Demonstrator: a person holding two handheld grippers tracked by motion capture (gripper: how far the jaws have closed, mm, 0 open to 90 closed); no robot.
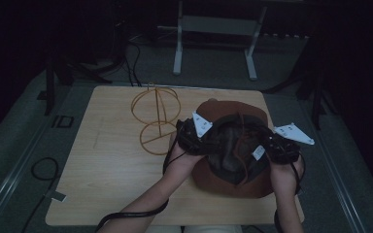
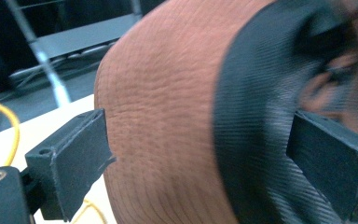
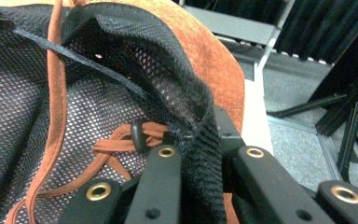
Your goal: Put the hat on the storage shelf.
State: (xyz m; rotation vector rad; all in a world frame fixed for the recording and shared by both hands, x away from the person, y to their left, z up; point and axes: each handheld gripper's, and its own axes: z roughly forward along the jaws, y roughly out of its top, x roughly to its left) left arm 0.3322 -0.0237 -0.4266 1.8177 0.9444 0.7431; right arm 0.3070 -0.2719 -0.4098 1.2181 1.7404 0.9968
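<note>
A brown suede hat [image 1: 230,186] lies upside down on the wooden table [image 1: 107,165], its black mesh lining [image 3: 37,112] and a brown cord [image 3: 58,88] facing up. My left gripper [image 1: 194,138] holds the hat's left side. In the left gripper view its jaws press on both sides of the hat wall [image 2: 168,116], one on brown suede and one on the black inner band. My right gripper [image 1: 277,148] is at the hat's right side, and its jaws [image 3: 200,156] pinch the edge of the mesh lining.
A yellow wire hat stand [image 1: 156,119] lies on its side on the table just left of the hat. A grey metal frame [image 1: 213,29] stands on the floor beyond the table. Cables trail over the front edge.
</note>
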